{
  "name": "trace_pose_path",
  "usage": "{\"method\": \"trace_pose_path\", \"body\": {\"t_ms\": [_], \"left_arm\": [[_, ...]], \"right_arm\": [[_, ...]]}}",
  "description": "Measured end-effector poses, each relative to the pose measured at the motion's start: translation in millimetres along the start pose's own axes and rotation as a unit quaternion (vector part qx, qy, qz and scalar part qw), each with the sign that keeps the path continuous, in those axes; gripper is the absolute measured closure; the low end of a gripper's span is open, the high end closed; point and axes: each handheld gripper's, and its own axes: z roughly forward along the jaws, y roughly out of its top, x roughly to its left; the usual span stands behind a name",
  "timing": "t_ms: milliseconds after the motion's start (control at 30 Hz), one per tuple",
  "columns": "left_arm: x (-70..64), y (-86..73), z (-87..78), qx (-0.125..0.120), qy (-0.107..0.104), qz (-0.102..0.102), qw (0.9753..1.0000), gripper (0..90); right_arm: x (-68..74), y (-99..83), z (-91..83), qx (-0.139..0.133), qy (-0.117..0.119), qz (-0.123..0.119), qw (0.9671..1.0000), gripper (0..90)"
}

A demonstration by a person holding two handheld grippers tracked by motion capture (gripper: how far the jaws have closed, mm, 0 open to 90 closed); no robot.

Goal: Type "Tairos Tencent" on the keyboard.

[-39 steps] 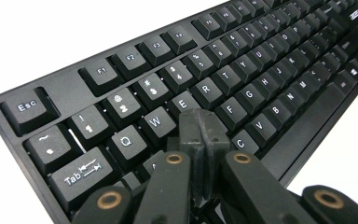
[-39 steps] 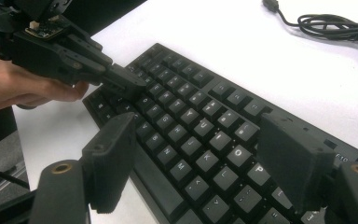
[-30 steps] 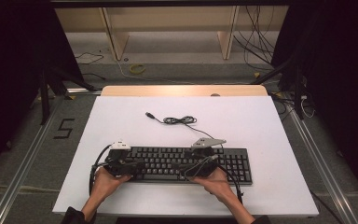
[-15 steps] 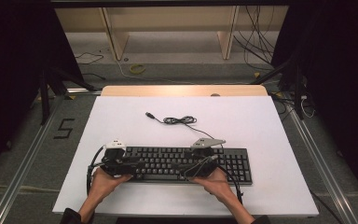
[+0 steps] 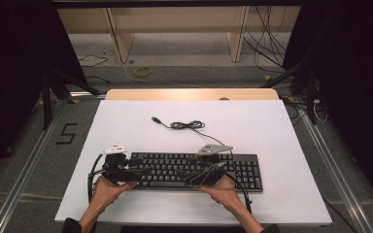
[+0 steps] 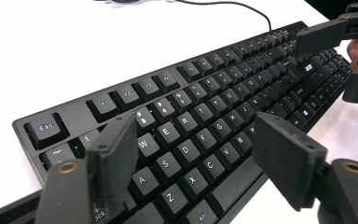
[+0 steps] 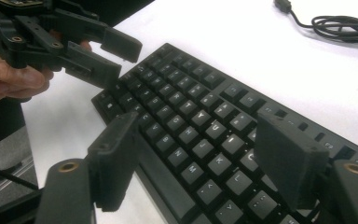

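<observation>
Little moved | both grippers' jaws wide over keyboard (image 5: 194, 170) near front table (image 5: 272, 131) edge | far half open

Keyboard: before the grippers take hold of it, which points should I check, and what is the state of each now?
1. Left gripper jaws apart, over the keys at the left end: ok.
2. Right gripper jaws apart, over the keys: ok.
3. Keyboard lies flat on the white table: ok.
4. Keyboard cable lies coiled behind, away from both grippers: ok.
5. Either gripper grips the keyboard: not ok, both are open.
6. Jaws wide enough to span the keyboard front to back: cannot tell.
</observation>
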Motion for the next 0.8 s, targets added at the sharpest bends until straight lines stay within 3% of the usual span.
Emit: {"method": "trace_pose_path", "body": {"t_ms": [267, 800], "left_arm": [[-0.1, -0.5, -3.7, -0.012, 0.002, 0.001, 0.9999, 26.7], [-0.9, -2.9, -8.0, -0.023, -0.003, 0.003, 0.9997, 25.4]], "right_arm": [[2.9, 0.1, 2.2, 0.002, 0.010, -0.004, 0.9999, 39.6], [14.5, -0.5, 11.9, 0.020, 0.019, -0.030, 0.9992, 67.5]]}}
